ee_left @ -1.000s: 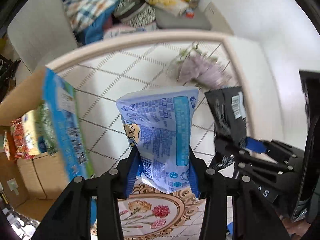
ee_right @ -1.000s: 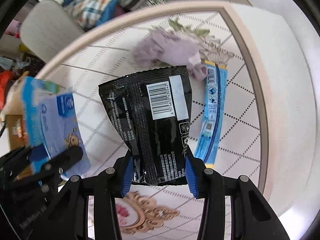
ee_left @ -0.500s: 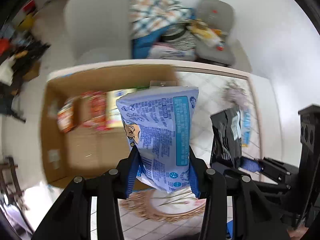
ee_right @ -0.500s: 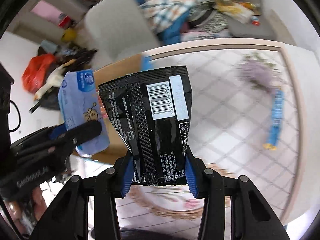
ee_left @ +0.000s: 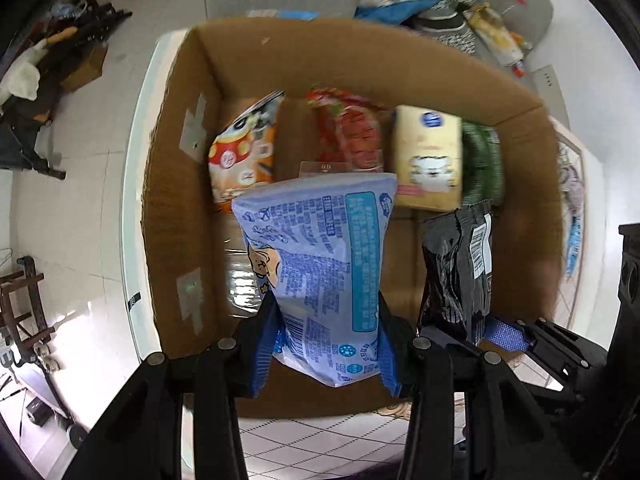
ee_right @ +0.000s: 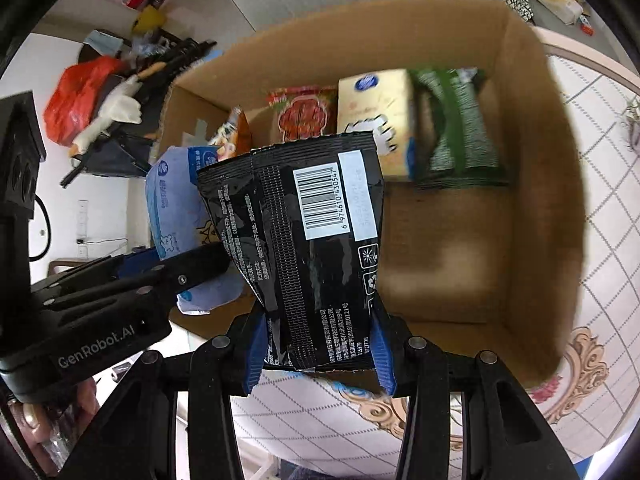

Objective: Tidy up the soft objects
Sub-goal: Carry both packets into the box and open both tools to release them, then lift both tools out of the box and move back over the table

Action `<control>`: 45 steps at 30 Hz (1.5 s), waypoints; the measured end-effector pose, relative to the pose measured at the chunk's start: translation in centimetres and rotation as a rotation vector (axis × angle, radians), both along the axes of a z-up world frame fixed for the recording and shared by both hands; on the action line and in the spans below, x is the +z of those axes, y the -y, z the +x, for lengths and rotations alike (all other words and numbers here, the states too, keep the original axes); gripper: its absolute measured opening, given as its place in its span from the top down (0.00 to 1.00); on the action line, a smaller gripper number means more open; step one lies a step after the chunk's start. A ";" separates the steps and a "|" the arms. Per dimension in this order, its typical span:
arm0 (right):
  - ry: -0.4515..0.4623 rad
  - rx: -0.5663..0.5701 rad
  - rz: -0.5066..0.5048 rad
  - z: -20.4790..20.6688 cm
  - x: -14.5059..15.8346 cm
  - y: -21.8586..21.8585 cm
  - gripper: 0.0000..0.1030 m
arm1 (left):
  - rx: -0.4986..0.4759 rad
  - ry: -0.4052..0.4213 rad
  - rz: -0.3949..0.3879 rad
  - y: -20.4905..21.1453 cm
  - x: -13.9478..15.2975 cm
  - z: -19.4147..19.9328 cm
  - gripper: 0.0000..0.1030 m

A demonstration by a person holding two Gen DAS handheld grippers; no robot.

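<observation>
While both arms hang over the open cardboard box [ee_left: 176, 128], snack packs [ee_right: 452, 128] stand along its far wall. Clamped in the left gripper [ee_left: 326, 354] is a blue pouch [ee_left: 320, 272]; beside it, the right gripper [ee_right: 318, 354] pinches a black packet [ee_right: 304, 248].

Blue packet [ee_left: 320, 276], black packet [ee_right: 308, 256], upright above box [ee_left: 516, 216]
</observation>
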State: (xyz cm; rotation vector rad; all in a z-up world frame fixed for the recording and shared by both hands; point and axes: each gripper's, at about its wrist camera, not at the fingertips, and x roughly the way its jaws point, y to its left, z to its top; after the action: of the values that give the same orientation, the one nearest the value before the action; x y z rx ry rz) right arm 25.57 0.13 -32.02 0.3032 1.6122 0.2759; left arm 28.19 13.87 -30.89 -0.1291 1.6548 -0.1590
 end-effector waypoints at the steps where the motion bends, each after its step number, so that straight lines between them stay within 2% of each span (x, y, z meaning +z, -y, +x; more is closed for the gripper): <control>1: -0.010 0.003 -0.007 0.3 -1.0 -0.3 0.54 | -0.003 -0.014 -0.003 -0.3 -0.6 0.1 0.60; 4: -0.025 0.007 -0.029 1.0 -2.8 -1.0 0.54 | -0.023 -0.045 0.009 -0.5 -1.9 0.3 0.57; 7: -0.030 0.006 -0.036 1.5 -4.2 -1.5 0.54 | -0.032 -0.099 -0.010 -0.5 -3.1 0.4 0.55; 10: -0.047 0.021 -0.033 1.4 -5.0 -2.1 0.49 | -0.014 -0.098 0.005 -0.9 -3.3 0.6 0.52; 14: -0.023 0.021 -0.066 1.5 -5.6 -2.1 0.18 | -0.001 -0.091 0.008 -1.3 -2.8 0.6 0.49; 16: -0.016 0.021 -0.072 1.4 -5.3 -2.1 0.18 | -0.001 -0.077 0.010 -1.5 -2.3 0.6 0.38; 18: -0.013 0.031 -0.096 1.3 -5.0 -2.1 0.18 | 0.001 -0.056 0.025 -1.7 -1.7 0.4 0.33; 23: 0.000 0.045 -0.142 1.0 -4.4 -2.1 0.18 | -0.004 -0.015 0.045 -2.2 -0.1 -0.2 0.31; 25: 0.008 0.048 -0.153 0.7 -3.9 -1.9 0.18 | -0.003 0.006 0.056 -2.5 0.7 -0.6 0.07; 26: 0.015 0.047 -0.157 0.5 -3.7 -1.7 0.18 | 0.000 0.021 0.060 -2.6 1.1 -0.8 0.05; 30: 0.046 0.060 -0.194 -0.3 -2.2 -1.5 0.00 | 0.001 0.083 0.097 -2.5 2.6 -2.1 0.04; 38: 0.125 0.061 -0.250 -2.5 1.4 0.4 0.00 | 0.049 0.186 0.095 -1.8 5.4 -4.6 0.04; 42: 0.175 0.058 -0.265 -3.9 4.0 1.4 0.00 | 0.044 0.282 0.147 -1.2 7.7 -6.7 0.04; 45: 0.220 0.050 -0.270 -5.3 5.8 2.1 0.00 | 0.039 0.319 0.160 -0.8 8.9 -8.1 0.04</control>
State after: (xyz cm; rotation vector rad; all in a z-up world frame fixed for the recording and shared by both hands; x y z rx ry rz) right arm 20.31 -1.97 -26.22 0.0237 1.4197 0.1218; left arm 20.05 14.67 -22.00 -0.0129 1.3402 -0.0151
